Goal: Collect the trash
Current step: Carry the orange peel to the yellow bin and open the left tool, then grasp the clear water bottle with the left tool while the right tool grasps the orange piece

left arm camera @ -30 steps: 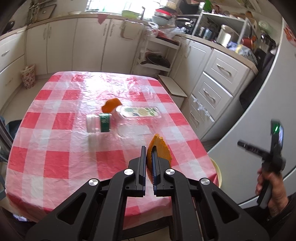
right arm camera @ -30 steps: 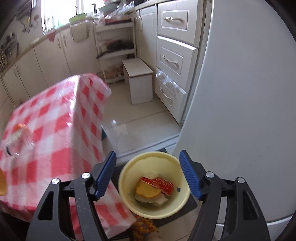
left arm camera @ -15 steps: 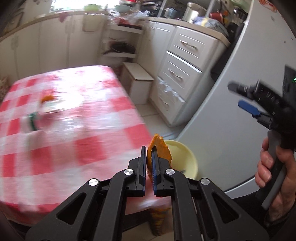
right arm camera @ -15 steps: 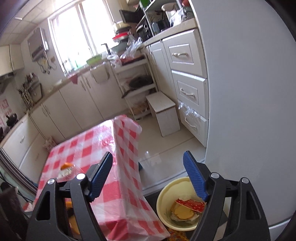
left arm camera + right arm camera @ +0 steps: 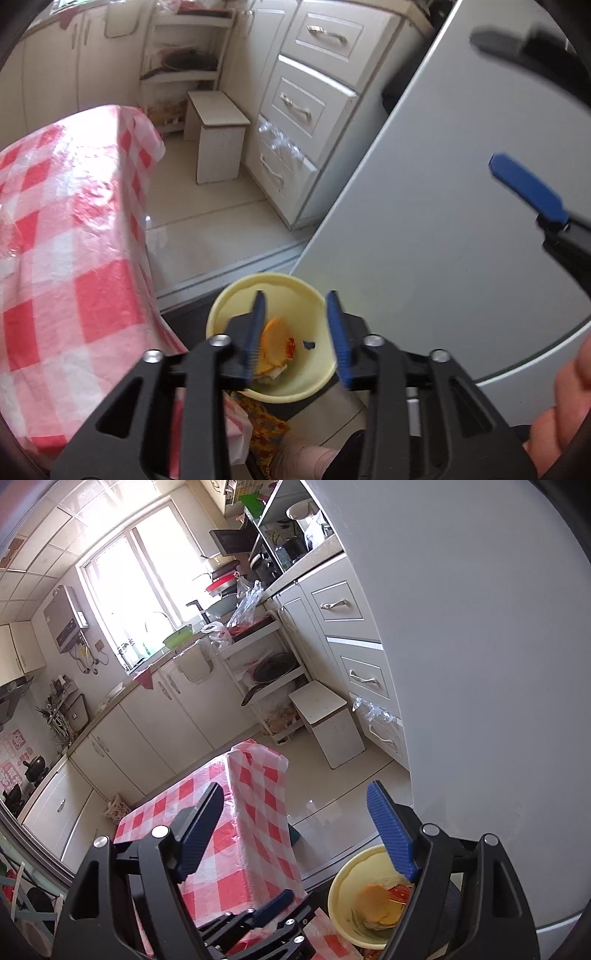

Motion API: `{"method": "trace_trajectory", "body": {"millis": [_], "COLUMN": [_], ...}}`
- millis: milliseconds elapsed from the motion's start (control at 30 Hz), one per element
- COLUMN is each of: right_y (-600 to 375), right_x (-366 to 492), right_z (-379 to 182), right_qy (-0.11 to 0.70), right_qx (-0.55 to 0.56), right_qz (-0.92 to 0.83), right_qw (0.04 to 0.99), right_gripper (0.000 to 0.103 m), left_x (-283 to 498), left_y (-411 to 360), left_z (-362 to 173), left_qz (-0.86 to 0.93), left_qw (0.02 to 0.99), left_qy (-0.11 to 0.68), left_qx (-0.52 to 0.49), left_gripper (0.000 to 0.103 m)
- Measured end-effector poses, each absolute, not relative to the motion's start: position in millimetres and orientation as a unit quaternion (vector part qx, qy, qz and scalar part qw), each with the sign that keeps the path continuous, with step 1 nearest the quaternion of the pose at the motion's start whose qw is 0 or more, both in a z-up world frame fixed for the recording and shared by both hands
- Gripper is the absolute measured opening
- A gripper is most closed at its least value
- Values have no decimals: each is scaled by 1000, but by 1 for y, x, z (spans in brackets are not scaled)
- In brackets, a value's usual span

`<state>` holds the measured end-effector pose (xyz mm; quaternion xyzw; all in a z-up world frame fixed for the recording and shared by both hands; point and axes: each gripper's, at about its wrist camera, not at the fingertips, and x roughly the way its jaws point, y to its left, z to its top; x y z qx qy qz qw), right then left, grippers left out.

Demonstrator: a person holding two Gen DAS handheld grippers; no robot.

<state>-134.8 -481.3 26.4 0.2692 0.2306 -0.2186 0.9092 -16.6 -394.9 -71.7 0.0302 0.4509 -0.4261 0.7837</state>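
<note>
A yellow bowl (image 5: 229, 302) sits low beside the table and holds trash: orange peel (image 5: 275, 338) and a red wrapper (image 5: 289, 346). My left gripper (image 5: 295, 332) is open directly above the bowl, with the peel below its jaws. The bowl (image 5: 345, 882) and orange peel (image 5: 376, 899) also show in the right wrist view. My right gripper (image 5: 295, 834) is open and empty, raised above the table corner and the bowl. One of its blue fingers (image 5: 528, 192) shows at the right of the left wrist view.
The table with a red-and-white checked cloth (image 5: 66, 236) is left of the bowl. A white fridge side (image 5: 424, 229) stands right of it. A white stool (image 5: 218, 133), drawers (image 5: 303, 110) and a shelf rack (image 5: 181, 62) line the far floor.
My left gripper swung right from the table to above the bowl and opened; the orange peel it held now lies in the bowl. My right gripper rose and tilted upward.
</note>
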Motion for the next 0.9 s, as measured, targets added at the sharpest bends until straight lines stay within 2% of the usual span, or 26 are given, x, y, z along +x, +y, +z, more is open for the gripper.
{"method": "trace_trajectory", "body": {"millis": [33, 300, 500, 567, 700, 900], "right_y": [-481, -468, -433, -423, -403, -337], "right_x": [-133, -119, -62, -30, 39, 128], "right_z": [27, 22, 2, -18, -57, -73], "right_qy": [230, 252, 312, 335, 381, 397], "right_qx": [269, 273, 237, 260, 336, 318], "right_qz": [-217, -192, -133, -75, -9, 88], "right_qw": [910, 908, 910, 903, 861, 856], "right_gripper": [77, 80, 82, 82, 82, 82], "left_x": [-14, 21, 70, 81, 88, 101], "left_y": [-387, -273, -165, -134, -101, -80], "left_z": [-68, -31, -34, -40, -51, -69], "left_qz": [-423, -368, -289, -268, -248, -244], "left_qw": [788, 835, 845, 843, 841, 828], "left_qy": [447, 409, 446, 459, 470, 485], "left_qx": [29, -2, -65, -80, -103, -139], "left_gripper": [45, 56, 58, 58, 58, 59]}}
